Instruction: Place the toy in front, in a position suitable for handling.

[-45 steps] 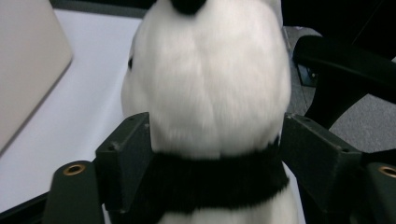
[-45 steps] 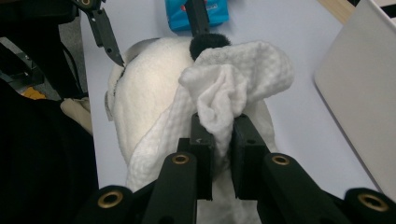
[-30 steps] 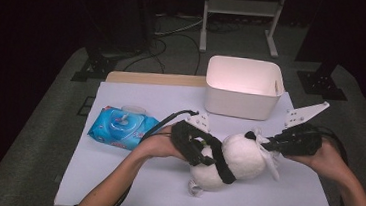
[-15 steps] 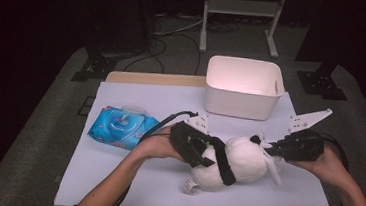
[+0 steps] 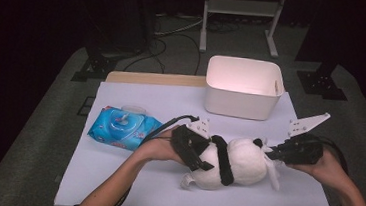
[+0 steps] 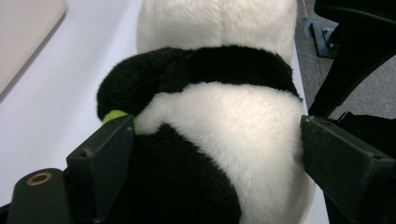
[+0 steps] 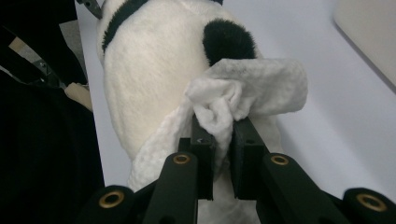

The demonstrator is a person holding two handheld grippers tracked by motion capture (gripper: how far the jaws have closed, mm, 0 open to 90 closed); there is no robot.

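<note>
A black-and-white panda plush (image 5: 241, 161) lies on its side on the white table (image 5: 129, 178). My left gripper (image 5: 209, 153) straddles its body from the left. In the left gripper view the pads (image 6: 105, 158) touch the fur on both sides of the panda (image 6: 224, 121); these jaws have just been opening a little, with the plush still between them. My right gripper (image 5: 269, 153) comes in from the right, shut on a crumpled white wipe (image 7: 247, 88). The wipe rests against the panda's head (image 7: 144, 60), beside a black ear.
A blue pack of wet wipes (image 5: 123, 128) lies to the left of the panda. A white plastic bin (image 5: 242, 88) stands at the back of the table. Beyond the table are dark floor, cables and stand legs.
My right gripper with the wipe has sunk slightly toward the table beside the panda's head. The left hand and the panda have kept their place.
</note>
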